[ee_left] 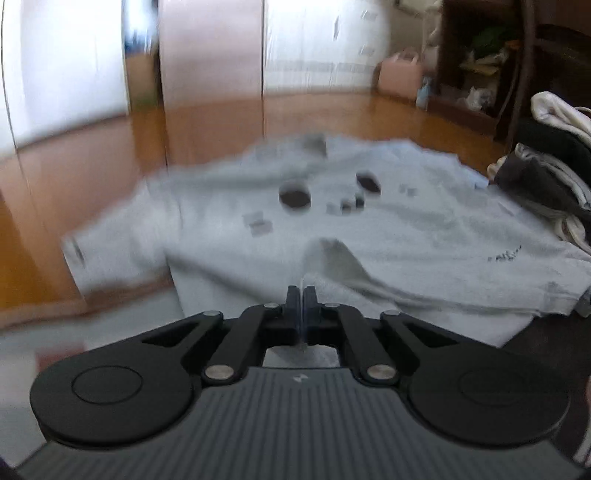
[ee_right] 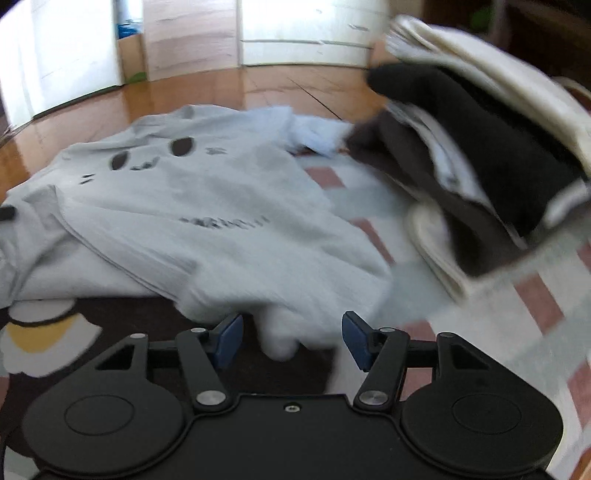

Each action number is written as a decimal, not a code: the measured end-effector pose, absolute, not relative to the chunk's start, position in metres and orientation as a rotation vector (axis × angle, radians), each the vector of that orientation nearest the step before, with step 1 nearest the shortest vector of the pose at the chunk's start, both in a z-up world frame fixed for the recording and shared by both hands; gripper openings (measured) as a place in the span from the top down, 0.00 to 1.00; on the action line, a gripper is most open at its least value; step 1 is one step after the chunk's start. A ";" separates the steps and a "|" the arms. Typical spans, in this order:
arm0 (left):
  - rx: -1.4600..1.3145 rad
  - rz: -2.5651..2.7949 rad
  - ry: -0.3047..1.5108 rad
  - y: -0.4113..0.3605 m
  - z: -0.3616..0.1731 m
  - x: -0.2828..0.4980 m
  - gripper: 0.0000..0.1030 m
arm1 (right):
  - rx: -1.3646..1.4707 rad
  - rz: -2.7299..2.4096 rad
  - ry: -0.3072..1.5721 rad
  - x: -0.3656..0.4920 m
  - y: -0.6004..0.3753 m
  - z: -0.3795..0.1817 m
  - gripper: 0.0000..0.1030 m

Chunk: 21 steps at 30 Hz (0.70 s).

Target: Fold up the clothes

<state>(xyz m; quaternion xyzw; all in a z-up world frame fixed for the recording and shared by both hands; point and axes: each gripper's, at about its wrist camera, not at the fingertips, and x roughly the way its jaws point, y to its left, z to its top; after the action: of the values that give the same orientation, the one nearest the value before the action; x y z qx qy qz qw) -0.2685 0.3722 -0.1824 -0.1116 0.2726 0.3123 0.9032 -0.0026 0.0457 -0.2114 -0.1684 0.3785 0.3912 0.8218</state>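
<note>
we see a room in a home, most likely a bedroom or a living room; the wooden floor is polished and shines in the daylight; white wardrobe doors stand along the far wall; a patterned rug with pink squares lies on the floor; a stack of folded clothes rests on it beside a grey t-shirt; a dark shelf holds mixed household things, and a pink bag sits next to it.

I see a glossy wooden floor, a patterned rug, pale wardrobe doors catching bright light, and a dark wooden shelf of clutter at right.
</note>
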 end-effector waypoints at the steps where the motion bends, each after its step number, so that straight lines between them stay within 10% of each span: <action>1: -0.243 0.639 0.533 0.372 -0.177 -0.272 0.99 | -0.331 0.819 0.829 0.004 0.039 -0.213 0.37; 9: -0.312 0.618 0.489 0.376 -0.165 -0.286 0.99 | 0.062 0.882 1.027 0.031 0.021 -0.237 0.43; 11: -0.268 0.620 0.492 0.371 -0.155 -0.287 0.99 | -0.014 0.902 0.988 0.029 0.034 -0.236 0.92; 21: -0.019 0.349 0.487 0.302 -0.025 -0.368 0.99 | -0.113 0.971 0.688 0.059 -0.049 -0.107 0.96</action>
<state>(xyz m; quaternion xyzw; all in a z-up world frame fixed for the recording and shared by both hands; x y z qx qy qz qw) -0.3678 0.3020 -0.0255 -0.0094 0.2397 0.1718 0.9555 0.0593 -0.0495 -0.1067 -0.0532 0.3238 0.4573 0.8266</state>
